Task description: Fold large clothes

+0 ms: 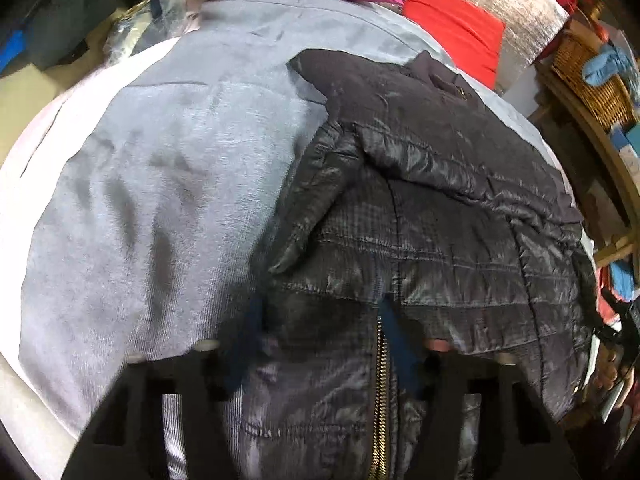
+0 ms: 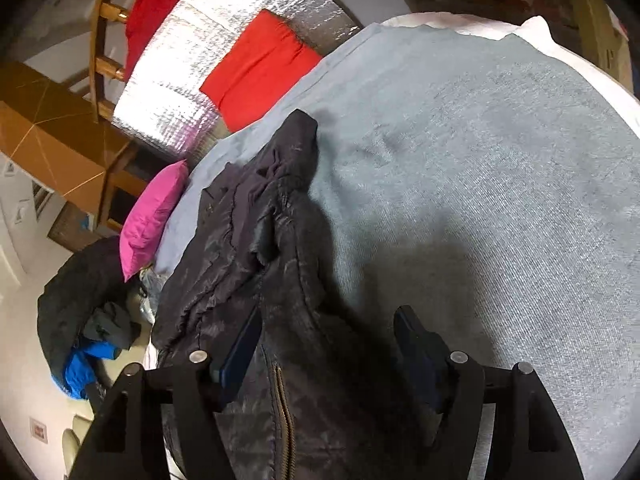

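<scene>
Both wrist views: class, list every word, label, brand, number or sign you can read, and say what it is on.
None can be read.
The black quilted jacket shows no legible label or brand.
The small wall plate is too blurred to read.

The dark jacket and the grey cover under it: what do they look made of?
Dark jacket: seemingly thin synthetic shell, nylon-like, with a slight sheen, stitched quilting lines and a brassy metal-looking zip.
Grey cover: soft matte fabric, possibly velour or fine corduroy, judging by faint ribbing and brush-mark shading.
</scene>
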A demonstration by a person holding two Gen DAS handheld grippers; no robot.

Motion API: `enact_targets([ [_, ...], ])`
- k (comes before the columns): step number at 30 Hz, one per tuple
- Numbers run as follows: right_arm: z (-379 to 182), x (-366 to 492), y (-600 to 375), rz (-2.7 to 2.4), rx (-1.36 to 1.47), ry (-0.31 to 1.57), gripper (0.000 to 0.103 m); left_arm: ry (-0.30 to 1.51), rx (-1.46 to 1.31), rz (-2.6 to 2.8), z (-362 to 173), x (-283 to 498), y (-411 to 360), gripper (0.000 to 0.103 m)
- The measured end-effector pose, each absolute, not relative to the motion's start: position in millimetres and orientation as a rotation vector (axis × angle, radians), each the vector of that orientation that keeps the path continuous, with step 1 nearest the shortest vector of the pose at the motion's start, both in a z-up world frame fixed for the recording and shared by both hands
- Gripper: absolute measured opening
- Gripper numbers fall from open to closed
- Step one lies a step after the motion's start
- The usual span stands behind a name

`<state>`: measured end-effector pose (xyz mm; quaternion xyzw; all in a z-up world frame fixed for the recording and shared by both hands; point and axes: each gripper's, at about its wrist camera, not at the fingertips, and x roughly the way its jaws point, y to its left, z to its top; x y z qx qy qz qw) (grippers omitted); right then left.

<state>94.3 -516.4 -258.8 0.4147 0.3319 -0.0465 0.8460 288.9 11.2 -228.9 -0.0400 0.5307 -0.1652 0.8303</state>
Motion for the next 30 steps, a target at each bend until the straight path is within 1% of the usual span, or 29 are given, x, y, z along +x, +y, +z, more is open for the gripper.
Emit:
enact_targets([
  [1, -261, 95, -516, -0.092, 0.875, 0.704, 0.070, 1.133, -0.081, -0.351, -232, 292, 10, 0.031],
  [2, -265, 97, -515, -0.079, 0.877, 0.718, 0.064, 1.138, -0.081, -0.351, -235, 295, 8, 0.028],
  [3, -270, 102, -512, -0.064, 0.877, 0.740, 0.056, 1.135, -0.080, -0.354, -237, 297, 5, 0.022],
  [4, -274, 107, -509, -0.055, 0.866, 0.765, 0.035, 1.128, -0.070, -0.354, -238, 301, 2, 0.018],
  [5, -277, 113, -503, -0.064, 0.838, 0.793, 0.032, 1.116, -0.057, -0.356, -237, 300, 0, 0.016],
  [6, -276, 115, -498, -0.069, 0.817, 0.796, 0.030, 1.100, -0.048, -0.361, -235, 298, -1, 0.013],
  [7, -272, 117, -492, -0.064, 0.786, 0.790, 0.026, 1.088, -0.046, -0.368, -233, 295, 0, 0.012],
  [10, -254, 115, -479, -0.007, 0.750, 0.730, 0.026, 1.053, -0.063, -0.380, -226, 287, 7, 0.012],
  [12, -253, 115, -476, -0.017, 0.735, 0.741, 0.026, 1.062, -0.098, -0.374, -227, 285, 18, 0.013],
  [14, -263, 117, -477, -0.051, 0.747, 0.799, 0.026, 1.094, -0.124, -0.361, -230, 281, 29, 0.027],
  [15, -269, 117, -481, -0.065, 0.769, 0.831, 0.026, 1.117, -0.128, -0.353, -233, 278, 33, 0.049],
  [16, -273, 114, -483, -0.073, 0.790, 0.854, 0.027, 1.127, -0.128, -0.345, -234, 272, 35, 0.067],
  [17, -275, 109, -484, -0.074, 0.806, 0.856, 0.027, 1.125, -0.130, -0.343, -235, 266, 39, 0.069],
  [18, -276, 105, -485, -0.072, 0.813, 0.853, 0.027, 1.127, -0.130, -0.346, -236, 262, 40, 0.069],
  [21, -278, 85, -487, -0.070, 0.837, 0.852, 0.035, 1.156, -0.137, -0.387, -241, 244, 45, 0.069],
  [22, -280, 77, -487, -0.069, 0.848, 0.856, 0.047, 1.169, -0.141, -0.404, -245, 236, 49, 0.069],
  [23, -282, 67, -487, -0.063, 0.869, 0.859, 0.064, 1.177, -0.144, -0.412, -247, 231, 51, 0.070],
  [27, -284, 33, -480, -0.053, 0.892, 0.845, 0.065, 1.181, -0.181, -0.441, -254, 217, 61, 0.069],
  [28, -288, 26, -477, -0.053, 0.899, 0.857, 0.065, 1.178, -0.180, -0.446, -257, 217, 55, 0.068],
  [29, -292, 21, -472, -0.050, 0.908, 0.863, 0.065, 1.168, -0.177, -0.455, -255, 216, 53, 0.063],
  [30, -296, 17, -465, -0.042, 0.908, 0.868, 0.065, 1.158, -0.171, -0.460, -254, 215, 50, 0.049],
])
